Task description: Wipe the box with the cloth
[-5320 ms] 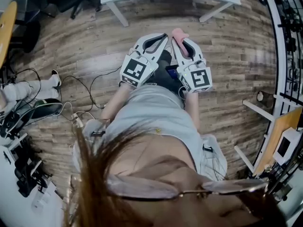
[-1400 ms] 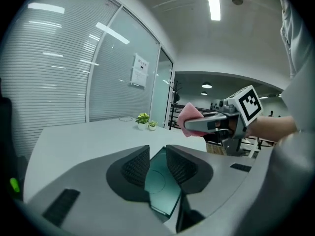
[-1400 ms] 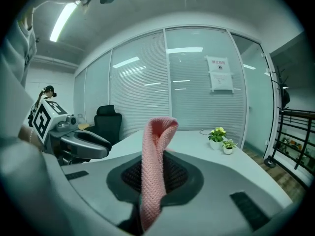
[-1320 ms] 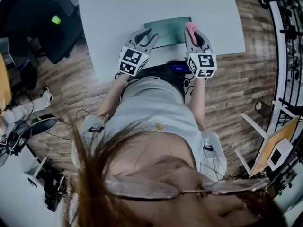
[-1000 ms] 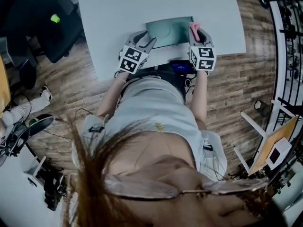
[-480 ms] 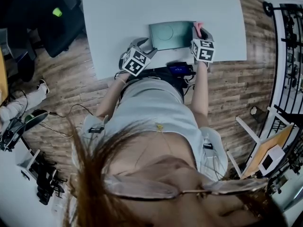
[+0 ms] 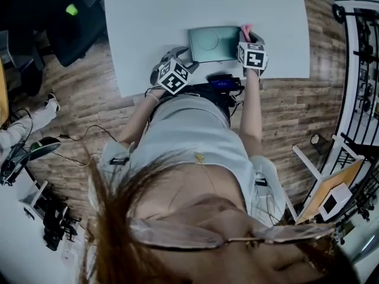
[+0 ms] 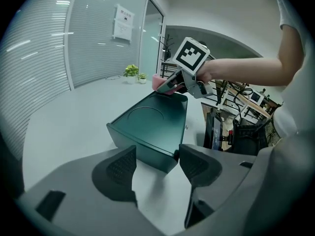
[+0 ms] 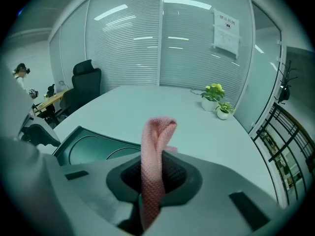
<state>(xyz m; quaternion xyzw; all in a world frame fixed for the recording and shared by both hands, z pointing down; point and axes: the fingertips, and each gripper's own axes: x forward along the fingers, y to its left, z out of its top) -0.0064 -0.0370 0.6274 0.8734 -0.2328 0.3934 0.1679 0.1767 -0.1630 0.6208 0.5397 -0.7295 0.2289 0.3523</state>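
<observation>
Cloth point(image 9: 156, 132) in right gripper point(image 9: 155, 177), nose-down at box's point(image 7: 213, 43) right edge, perhaps touching

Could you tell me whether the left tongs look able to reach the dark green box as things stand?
Probably yes. The left tongs are opening, nothing between them yet, and the dark green rectangular box lies straight ahead, its near corner at their mouth, with only bare white table around it.

Grey left gripper point(image 8: 157, 162), right gripper point(image 9: 153, 175); black-white marker cubes point(image 7: 173, 76); pale short-sleeved top point(image 7: 198, 138).
</observation>
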